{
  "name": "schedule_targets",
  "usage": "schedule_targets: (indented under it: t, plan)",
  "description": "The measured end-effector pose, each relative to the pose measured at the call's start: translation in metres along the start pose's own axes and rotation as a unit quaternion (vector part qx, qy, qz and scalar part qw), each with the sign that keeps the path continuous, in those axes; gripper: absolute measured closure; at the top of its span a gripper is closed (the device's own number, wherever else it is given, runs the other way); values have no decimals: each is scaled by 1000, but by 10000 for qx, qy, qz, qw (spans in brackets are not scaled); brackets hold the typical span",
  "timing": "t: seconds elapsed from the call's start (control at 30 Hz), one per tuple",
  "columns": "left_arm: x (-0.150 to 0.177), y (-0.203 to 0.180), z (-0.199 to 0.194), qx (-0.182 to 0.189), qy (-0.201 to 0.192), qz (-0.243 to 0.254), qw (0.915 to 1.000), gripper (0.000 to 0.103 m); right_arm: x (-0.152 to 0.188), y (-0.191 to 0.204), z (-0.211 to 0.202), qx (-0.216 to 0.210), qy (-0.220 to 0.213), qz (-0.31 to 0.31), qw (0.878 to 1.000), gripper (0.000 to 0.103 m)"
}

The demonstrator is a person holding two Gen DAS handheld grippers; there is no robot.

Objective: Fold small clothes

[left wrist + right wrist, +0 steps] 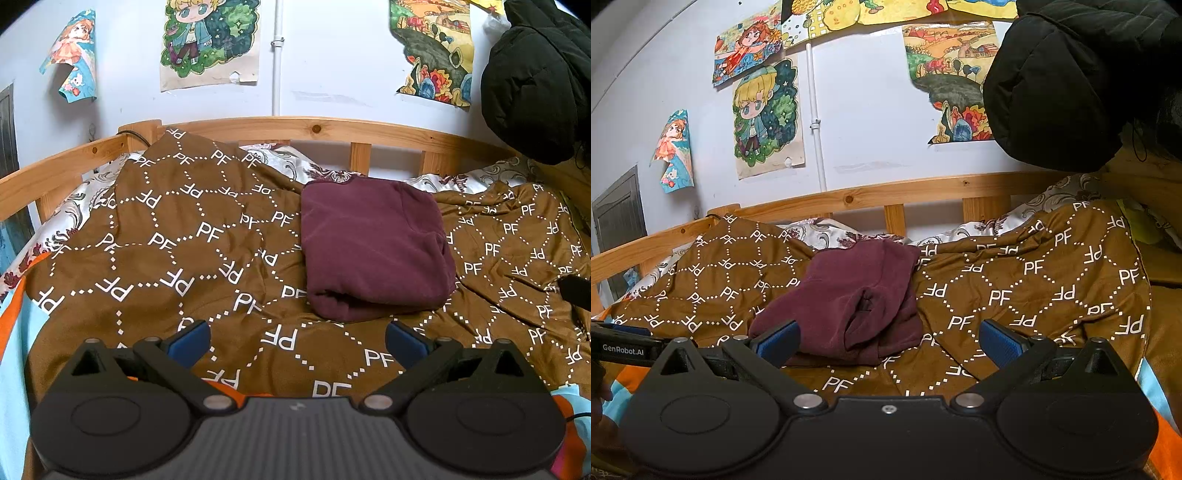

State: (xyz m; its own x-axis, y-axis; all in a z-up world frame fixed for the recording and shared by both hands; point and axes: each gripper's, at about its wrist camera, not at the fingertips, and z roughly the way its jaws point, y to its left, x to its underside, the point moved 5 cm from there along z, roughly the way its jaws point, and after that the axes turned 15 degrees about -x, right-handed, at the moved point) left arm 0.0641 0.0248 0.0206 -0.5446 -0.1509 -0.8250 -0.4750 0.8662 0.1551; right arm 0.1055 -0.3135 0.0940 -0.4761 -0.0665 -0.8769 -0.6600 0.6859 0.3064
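Note:
A maroon garment (373,247) lies folded into a thick rectangle on the brown PF-patterned blanket (177,258). My left gripper (297,341) hovers just short of its near edge, open, with nothing between the blue pads. In the right wrist view the same maroon garment (857,302) sits ahead and slightly left, a folded-in opening showing on its top. My right gripper (888,341) is open and empty; its left fingertip overlaps the garment's near corner in the image. The left gripper's tip (624,347) shows at the far left edge.
A wooden bed rail (317,129) runs behind the blanket, with a white paisley sheet (295,162) along it. A black padded jacket (535,81) hangs at the upper right. Drawings (208,40) are taped to the wall. An orange and light-blue cover (14,332) lies at the near-left edge.

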Motion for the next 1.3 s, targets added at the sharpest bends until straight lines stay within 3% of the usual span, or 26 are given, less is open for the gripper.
schedule_targets:
  t: [1.3]
  plan:
    - [6,-2,-3,56,88,-42,9999,1,-1,1,-1,10,-8,14,10000,1]
